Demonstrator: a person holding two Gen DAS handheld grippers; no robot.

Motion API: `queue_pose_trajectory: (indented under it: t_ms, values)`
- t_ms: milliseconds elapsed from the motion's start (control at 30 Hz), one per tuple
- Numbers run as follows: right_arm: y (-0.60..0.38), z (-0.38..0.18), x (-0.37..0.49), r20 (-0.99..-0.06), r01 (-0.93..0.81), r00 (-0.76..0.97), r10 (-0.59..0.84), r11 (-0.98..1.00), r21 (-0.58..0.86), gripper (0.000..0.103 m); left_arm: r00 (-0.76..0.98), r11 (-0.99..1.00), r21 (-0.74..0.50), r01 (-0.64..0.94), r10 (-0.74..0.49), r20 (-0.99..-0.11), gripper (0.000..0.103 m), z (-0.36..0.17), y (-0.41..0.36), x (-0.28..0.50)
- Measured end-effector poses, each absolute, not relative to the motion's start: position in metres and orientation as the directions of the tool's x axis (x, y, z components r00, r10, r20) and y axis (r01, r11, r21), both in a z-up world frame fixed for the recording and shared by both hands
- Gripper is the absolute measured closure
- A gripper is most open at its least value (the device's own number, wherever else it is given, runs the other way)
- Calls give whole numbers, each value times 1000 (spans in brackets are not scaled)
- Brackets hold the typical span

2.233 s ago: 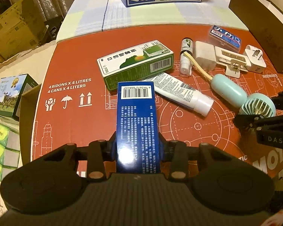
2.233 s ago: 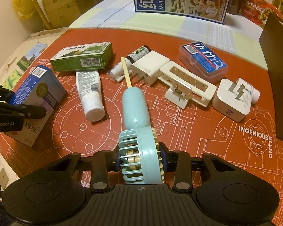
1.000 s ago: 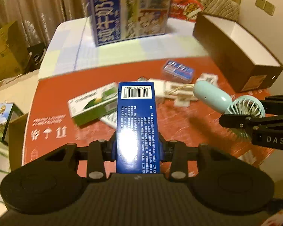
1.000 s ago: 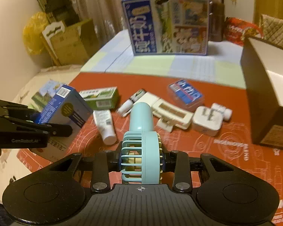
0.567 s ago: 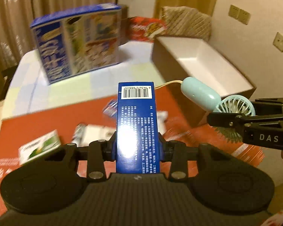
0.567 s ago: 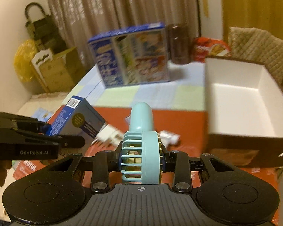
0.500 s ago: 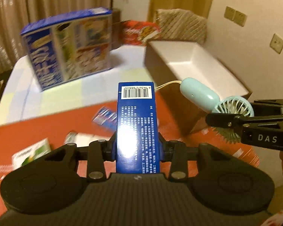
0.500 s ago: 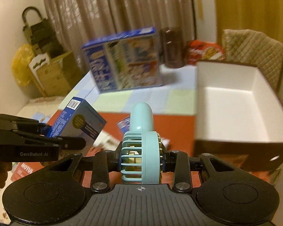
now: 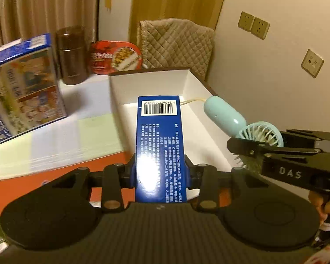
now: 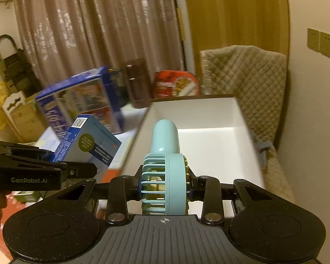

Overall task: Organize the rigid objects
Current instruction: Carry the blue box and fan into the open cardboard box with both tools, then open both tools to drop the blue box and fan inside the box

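Trouble would come most likely at the bin (image 10: 209, 114): its near wall stands between both loads and the white floor, so a low approach could knock a load against the rim and twist it in the grip. Both loads also ride close together, so they might collide. Left gripper (image 9: 160, 173) pinches the blue box (image 9: 159, 136), which juts far out over the bin's near-left corner. Right gripper (image 10: 165, 187) pinches the fan (image 10: 165, 176) by its head, handle pointing far over the bin.
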State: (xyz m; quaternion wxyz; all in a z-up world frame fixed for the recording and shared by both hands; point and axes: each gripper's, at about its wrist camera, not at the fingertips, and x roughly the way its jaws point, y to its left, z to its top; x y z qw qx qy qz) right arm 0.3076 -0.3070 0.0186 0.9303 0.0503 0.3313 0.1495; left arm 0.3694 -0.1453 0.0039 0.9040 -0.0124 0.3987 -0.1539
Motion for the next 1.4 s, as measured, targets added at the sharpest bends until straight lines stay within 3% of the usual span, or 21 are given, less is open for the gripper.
queue_pose_trajectory:
  t_ms: [667,1067,1400]
  values:
    - [-349,-56,380,-751,-212,617,236,969,130,72,491,975,-111,192,-193,-849,68,-67,-208,448]
    - [-347,-70,397,-767,-246,611,195,968,50,71,457,975,-118,190,-194,-868,69,-90,-220,467]
    - [-353,-64,390,-771,-279,595,228,958,67,65,451,971,-106,216,-195,-871,58,-86,-220,460]
